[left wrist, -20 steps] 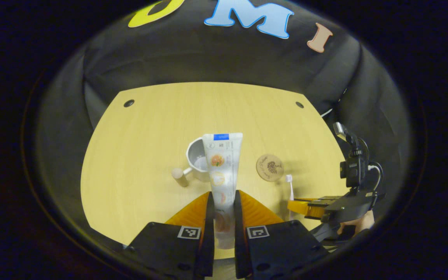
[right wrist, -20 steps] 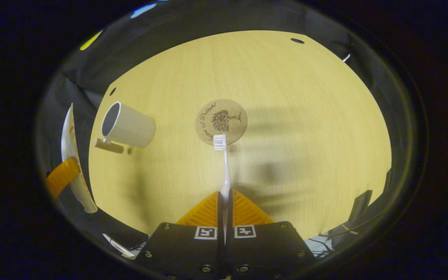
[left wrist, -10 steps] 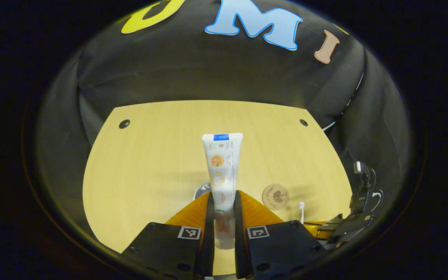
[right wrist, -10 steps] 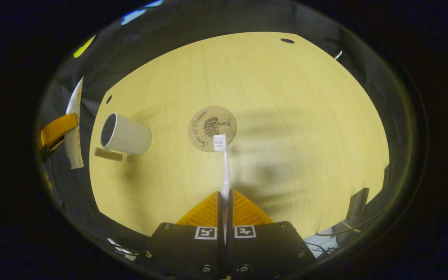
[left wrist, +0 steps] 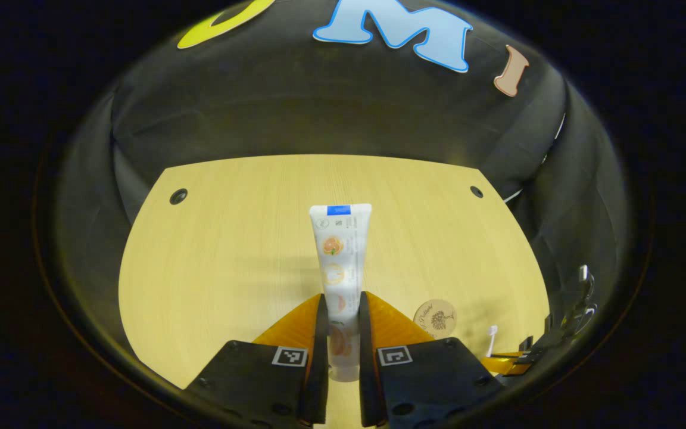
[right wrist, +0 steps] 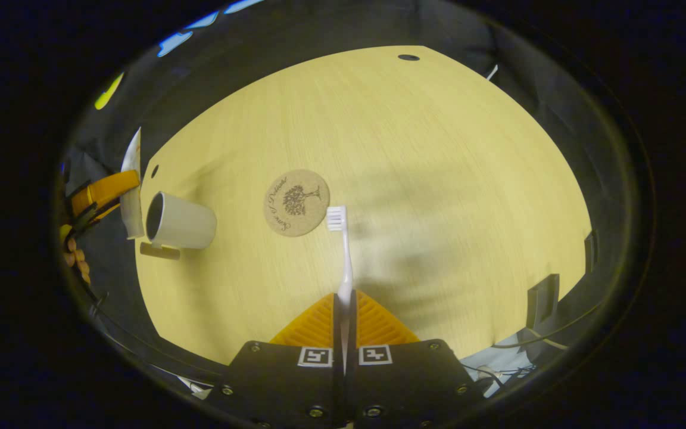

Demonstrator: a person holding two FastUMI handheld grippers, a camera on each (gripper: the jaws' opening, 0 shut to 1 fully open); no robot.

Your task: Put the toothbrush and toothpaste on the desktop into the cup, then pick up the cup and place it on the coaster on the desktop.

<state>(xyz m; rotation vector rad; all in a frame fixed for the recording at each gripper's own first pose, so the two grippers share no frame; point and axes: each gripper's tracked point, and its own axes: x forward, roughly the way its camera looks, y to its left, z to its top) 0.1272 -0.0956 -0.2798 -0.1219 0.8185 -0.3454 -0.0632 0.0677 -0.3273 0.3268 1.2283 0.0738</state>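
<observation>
My left gripper [left wrist: 340, 304] is shut on a white toothpaste tube [left wrist: 339, 250] that stands up between its orange fingers, above the wooden desktop [left wrist: 230, 238]. In the right gripper view, my right gripper [right wrist: 343, 301] is shut on a white toothbrush [right wrist: 343, 250], bristles pointing away, just right of the round cork coaster [right wrist: 295, 202]. The white cup [right wrist: 179, 221] with a wooden handle stands at the left, directly beside the left gripper [right wrist: 105, 189] and its tube. The coaster [left wrist: 435, 318] and the toothbrush head [left wrist: 491, 335] also appear at the lower right of the left gripper view.
Two dark holes [left wrist: 178, 196] [left wrist: 476, 192] mark the desk's far corners. Black cloth walls the booth behind and beside the desk. Cables and a dark bracket [right wrist: 542, 298] hang off the right edge. A hand [right wrist: 75, 256] holds the left gripper.
The left gripper has risen and tilted up with the tube, so the cup has dropped out of its view. The right gripper has drifted right; the coaster and cup slid left in its view.
</observation>
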